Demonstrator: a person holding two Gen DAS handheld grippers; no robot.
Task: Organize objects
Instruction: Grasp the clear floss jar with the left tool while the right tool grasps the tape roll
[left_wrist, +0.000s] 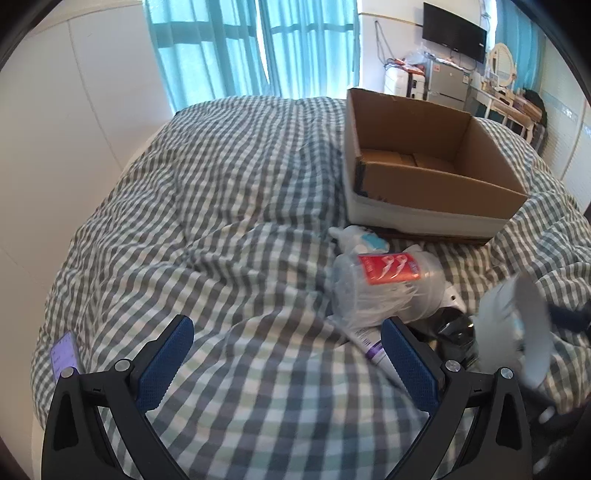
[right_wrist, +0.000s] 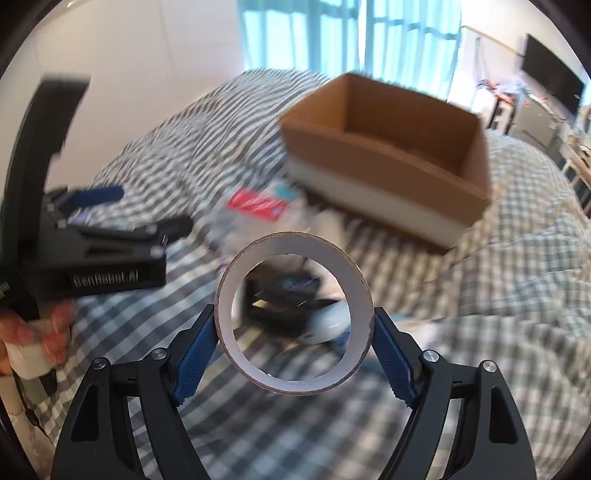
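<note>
We have the right gripper (right_wrist: 294, 334) closed on a white-sided roll of tape with a brown cardboard core (right_wrist: 294, 314), its blue pads pressing the roll's outer edge from both sides so the open ring faces us; gripped across its width like that, it should carry without slipping. The left gripper (left_wrist: 286, 363) hangs over the grey-and-white checked bedcover (left_wrist: 221, 192) with jaws spread wide and nothing between them, its right pad just beside a clear plastic tub with a red label (left_wrist: 384, 286), which we judge the likely next pick. Beyond the tub lies a small white bottle with a blue label (left_wrist: 364, 240), and under it a white tube with purple print (left_wrist: 371, 343); dark items to the right are too blurred to name. The open brown cardboard box with a white lower band (left_wrist: 424, 210) sits further back on the bed, close behind this pile. Its floor shows only folded flaps, so we read nothing as packed yet. The roll is near, not over, the box.
</note>
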